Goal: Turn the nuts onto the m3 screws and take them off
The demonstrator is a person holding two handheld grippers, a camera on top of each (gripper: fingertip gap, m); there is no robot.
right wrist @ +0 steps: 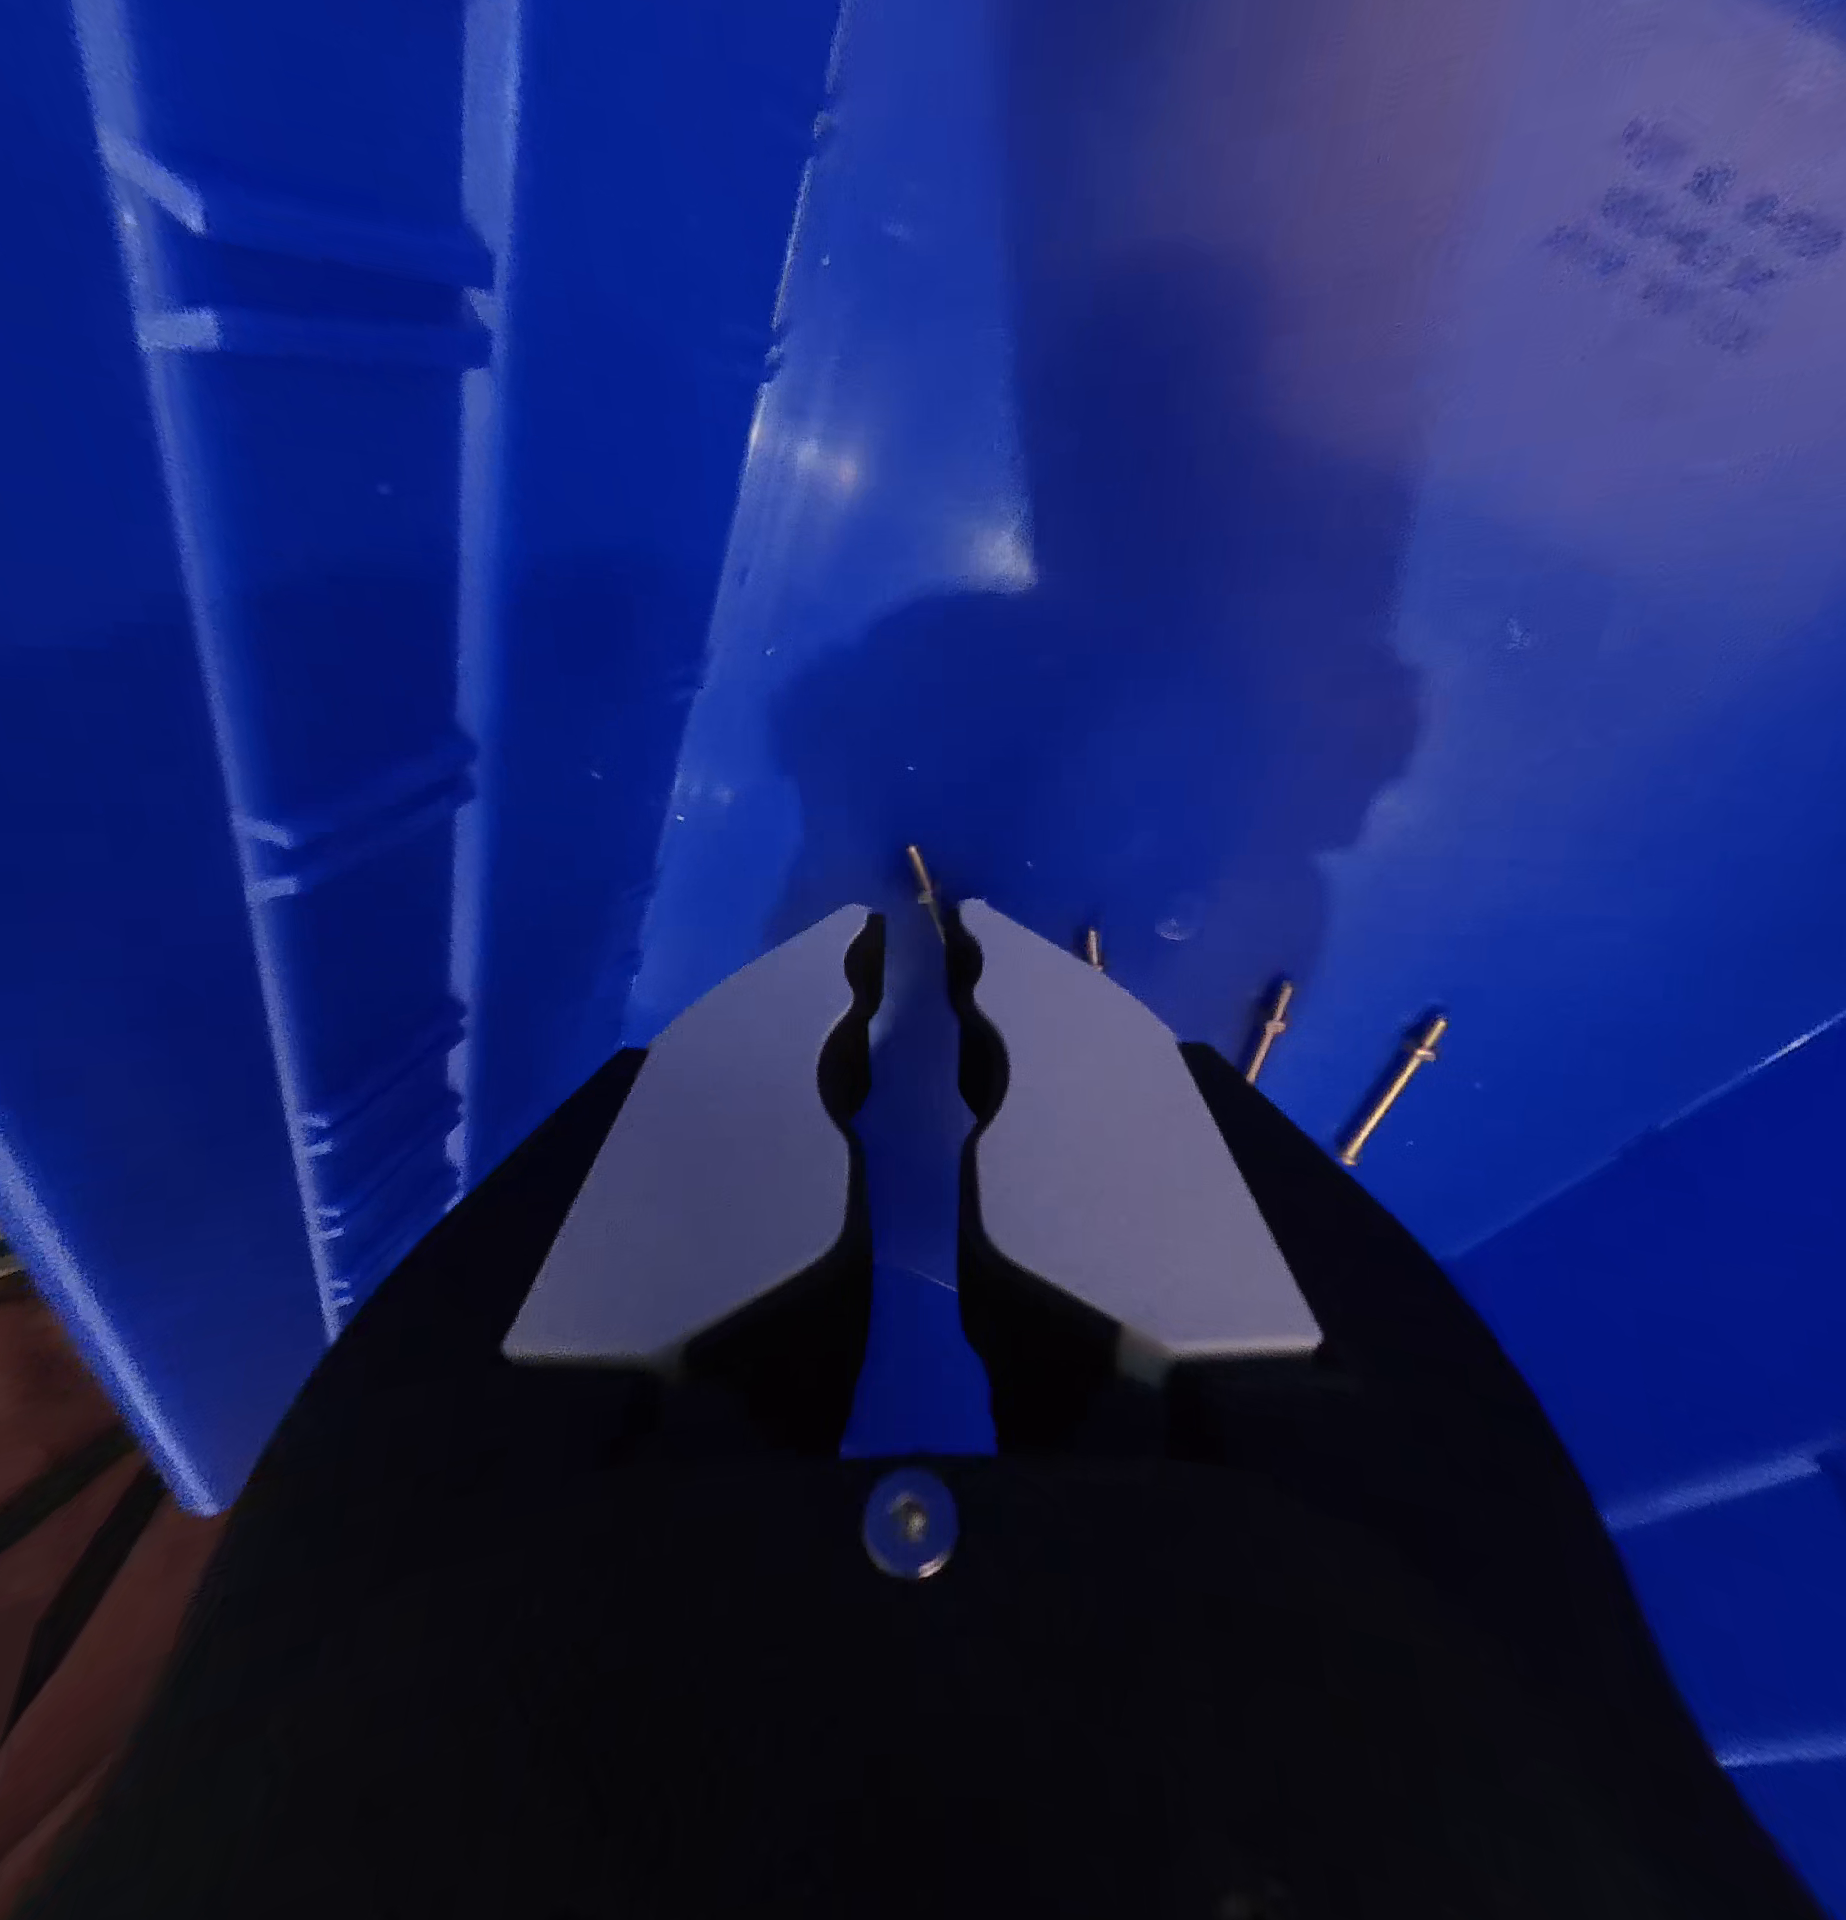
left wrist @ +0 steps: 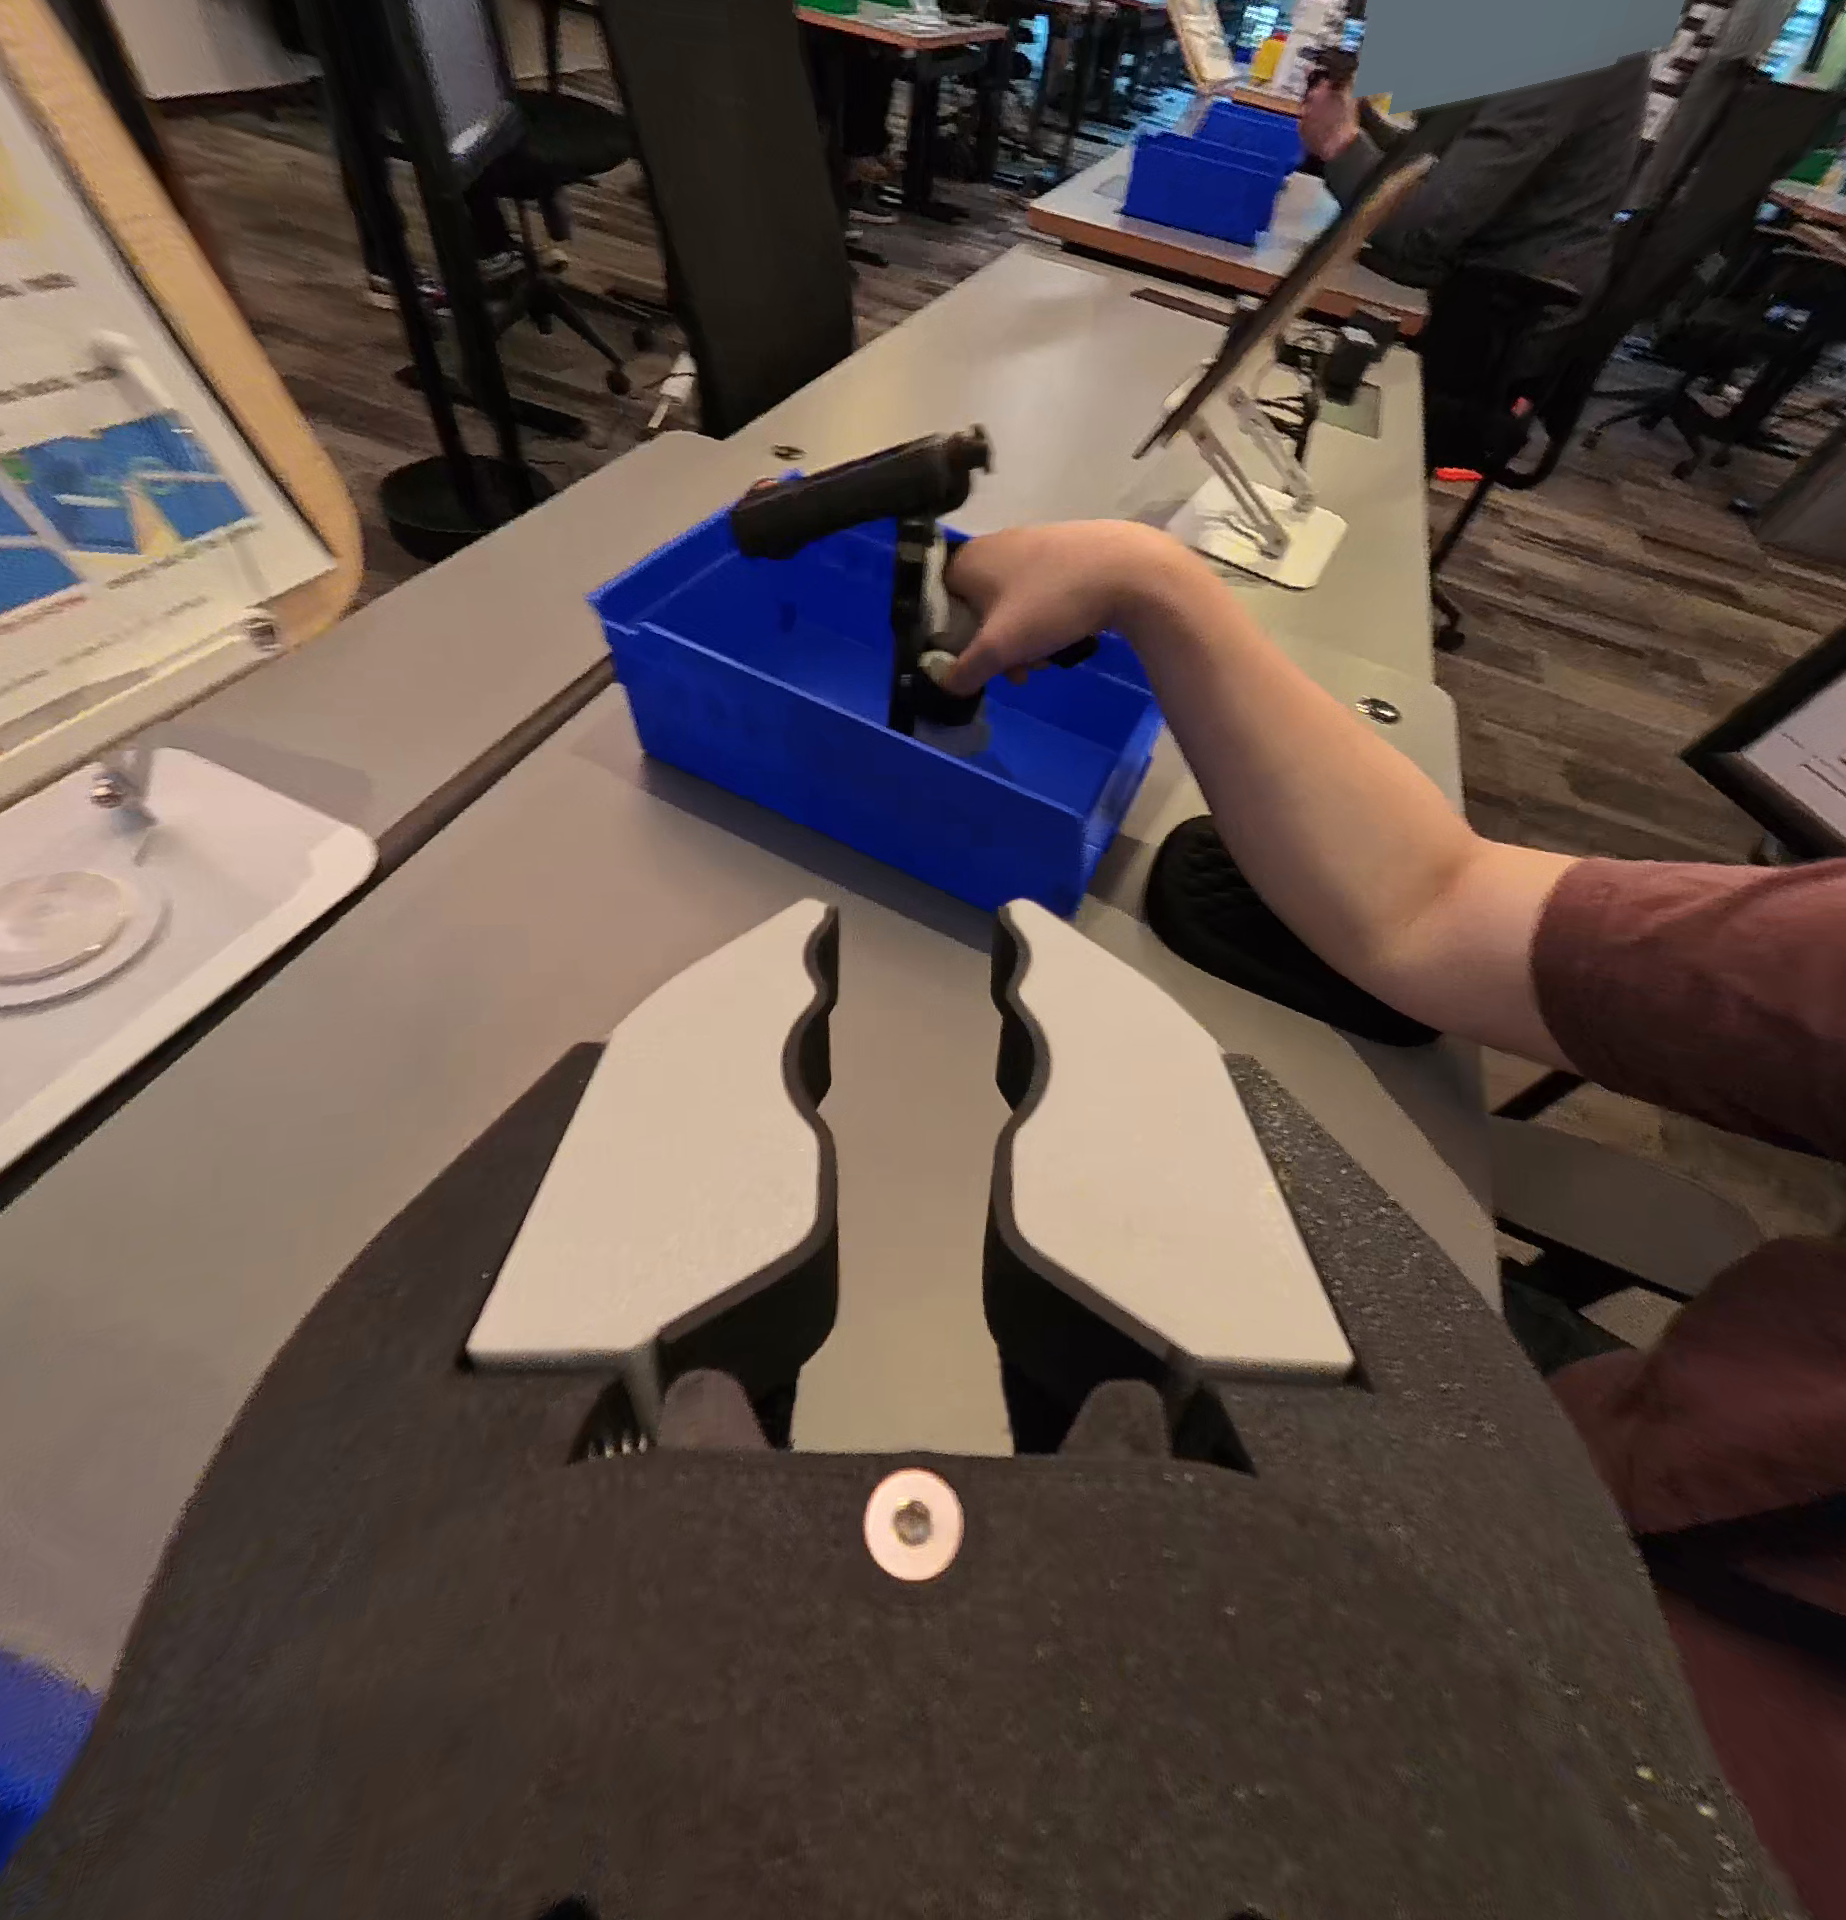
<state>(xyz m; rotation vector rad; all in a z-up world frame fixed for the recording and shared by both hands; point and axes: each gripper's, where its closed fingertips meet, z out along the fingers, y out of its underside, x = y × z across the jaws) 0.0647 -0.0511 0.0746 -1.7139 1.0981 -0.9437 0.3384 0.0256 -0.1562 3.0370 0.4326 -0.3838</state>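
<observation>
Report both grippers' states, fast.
Left gripper: open, empty, above the grey table.
Right gripper: open inside the blue bin, jaws around a screw, not yet clamped.

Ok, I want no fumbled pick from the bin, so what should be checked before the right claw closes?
1. Right claw open: ok.
2. Screw near the tip gap: ok, though whether it lies squarely between the fingertips: cannot tell.
3. Nut on that screw: cannot tell, too small.
4. Neighbouring screws apart from the tips: ok.
5. Left claw open, empty, outside the blue bin: ok.
</observation>
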